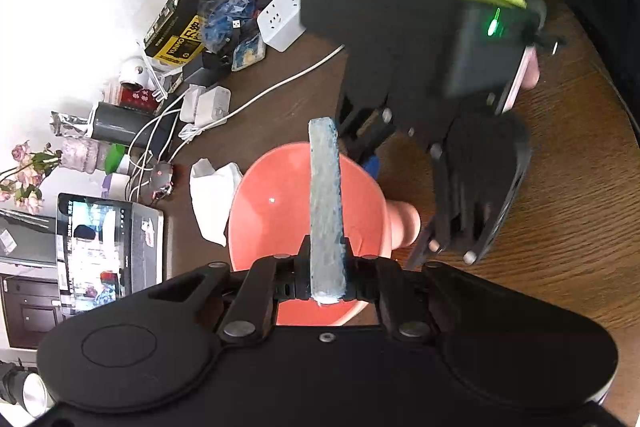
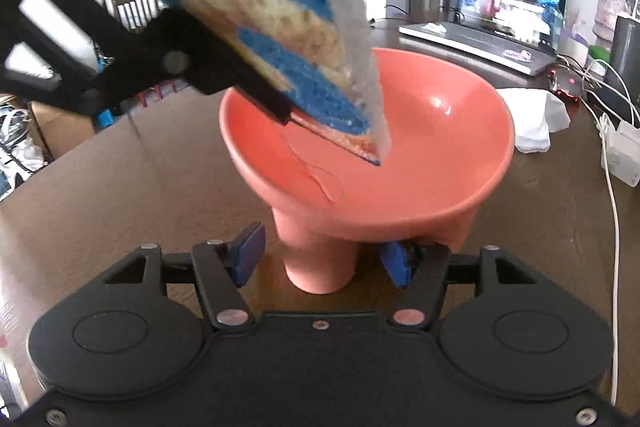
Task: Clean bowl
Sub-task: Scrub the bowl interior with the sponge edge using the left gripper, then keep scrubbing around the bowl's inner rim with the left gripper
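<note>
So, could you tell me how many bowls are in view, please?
1: the bowl stands on the table under the sponge in the left claw; clutter may hide others.

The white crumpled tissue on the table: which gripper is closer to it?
Left. The left gripper, clamping a blue sponge, hangs over the salmon-pink pedestal bowl beside the white crumpled tissue; the right gripper straddles the bowl's stem on its far side.

Left wrist view looks steeply down, close; right wrist view faces opposite, lower; both share bowl [image 1: 280, 203] [image 2: 440, 163].
</note>
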